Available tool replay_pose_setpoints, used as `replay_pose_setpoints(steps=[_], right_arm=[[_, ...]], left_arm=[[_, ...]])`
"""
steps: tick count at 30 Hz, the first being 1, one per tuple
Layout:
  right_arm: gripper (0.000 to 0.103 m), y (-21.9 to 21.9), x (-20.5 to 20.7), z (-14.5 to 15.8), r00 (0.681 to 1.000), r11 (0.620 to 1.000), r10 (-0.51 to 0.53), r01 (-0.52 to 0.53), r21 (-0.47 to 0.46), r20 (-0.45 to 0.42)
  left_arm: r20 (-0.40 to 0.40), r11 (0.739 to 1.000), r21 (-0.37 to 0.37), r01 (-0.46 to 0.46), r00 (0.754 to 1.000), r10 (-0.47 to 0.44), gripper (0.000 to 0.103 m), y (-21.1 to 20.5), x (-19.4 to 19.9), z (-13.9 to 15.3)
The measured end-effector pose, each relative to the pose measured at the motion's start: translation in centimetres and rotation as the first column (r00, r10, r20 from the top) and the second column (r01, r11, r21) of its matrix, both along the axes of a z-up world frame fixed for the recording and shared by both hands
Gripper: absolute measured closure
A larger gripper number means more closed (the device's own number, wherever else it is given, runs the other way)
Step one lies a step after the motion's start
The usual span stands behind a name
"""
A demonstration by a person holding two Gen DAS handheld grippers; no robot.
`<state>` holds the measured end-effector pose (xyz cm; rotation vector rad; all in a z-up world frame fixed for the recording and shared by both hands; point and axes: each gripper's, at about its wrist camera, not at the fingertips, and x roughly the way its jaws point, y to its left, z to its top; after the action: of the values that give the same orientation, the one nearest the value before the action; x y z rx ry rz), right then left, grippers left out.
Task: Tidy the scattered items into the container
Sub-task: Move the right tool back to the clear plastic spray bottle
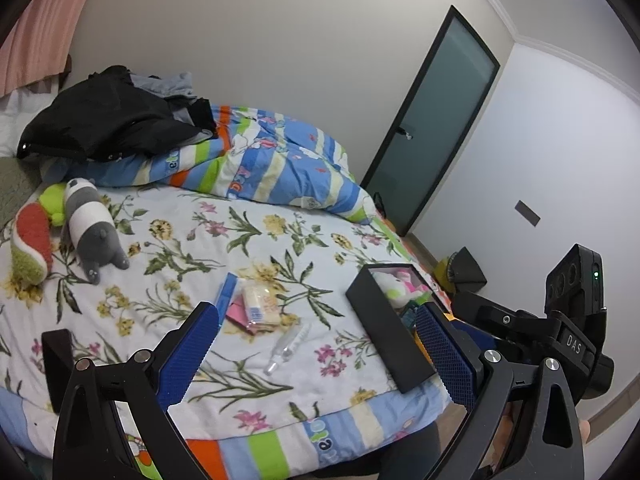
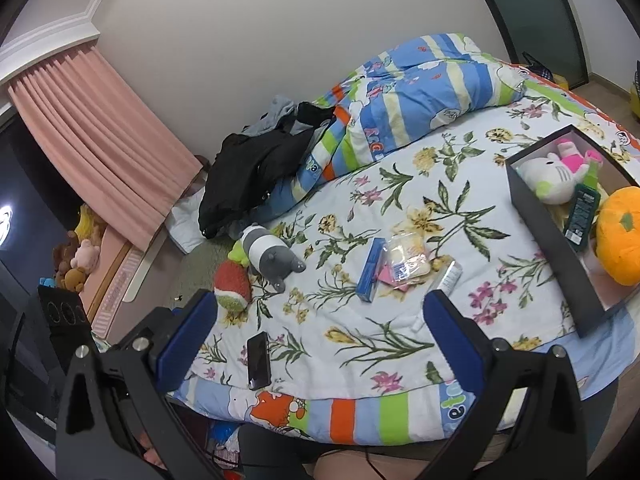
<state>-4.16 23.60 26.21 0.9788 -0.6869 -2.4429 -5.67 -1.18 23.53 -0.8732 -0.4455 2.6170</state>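
A black box (image 2: 554,236) stands on the bed's right side holding a white plush cat (image 2: 548,178), a dark green bottle (image 2: 582,212) and an orange plush pumpkin (image 2: 620,236); it also shows in the left wrist view (image 1: 384,324). Scattered on the floral blanket are a blue carton (image 2: 370,270), a clear packet (image 2: 404,260) on pink cards, a clear tube (image 1: 286,350), a grey striped plush (image 2: 268,258), a watermelon plush (image 2: 232,286) and a black phone (image 2: 258,360). My left gripper (image 1: 316,344) is open above the tube. My right gripper (image 2: 320,328) is open over the blanket's front.
A folded striped quilt (image 2: 400,96) and black clothes (image 2: 256,172) lie at the back of the bed. A pink curtain (image 2: 100,136) hangs left. A glass door (image 1: 436,120) stands beyond the bed. The right gripper's body (image 1: 572,320) is beside the box.
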Motion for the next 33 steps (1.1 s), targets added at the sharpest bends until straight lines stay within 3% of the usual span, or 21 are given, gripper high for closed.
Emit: replay_pose_setpoints(steps=[13, 21, 33], right_arm=[[0.000, 0.9, -3.0, -5.0, 0.995, 1.000, -0.021, 0.022, -0.010, 0.096], [0.000, 2.3, -4.8, -9.6, 0.980, 0.996, -0.016, 0.034, -0.084, 0.200], [0.000, 2.9, -7.2, -13.7, 0.960, 0.994, -0.027, 0.055, -0.092, 0.277]], left_arm=[[0.126, 1.000, 0.000, 0.010, 0.992, -0.010, 0.004, 0.9, -3.8, -5.4], [0.229, 0.999, 0.013, 0.045, 0.972, -0.047, 0.004, 2.7, -6.0, -9.3], [0.330, 0.996, 0.037, 0.080, 0.940, -0.088, 0.004, 4.5, -8.3, -14.3]])
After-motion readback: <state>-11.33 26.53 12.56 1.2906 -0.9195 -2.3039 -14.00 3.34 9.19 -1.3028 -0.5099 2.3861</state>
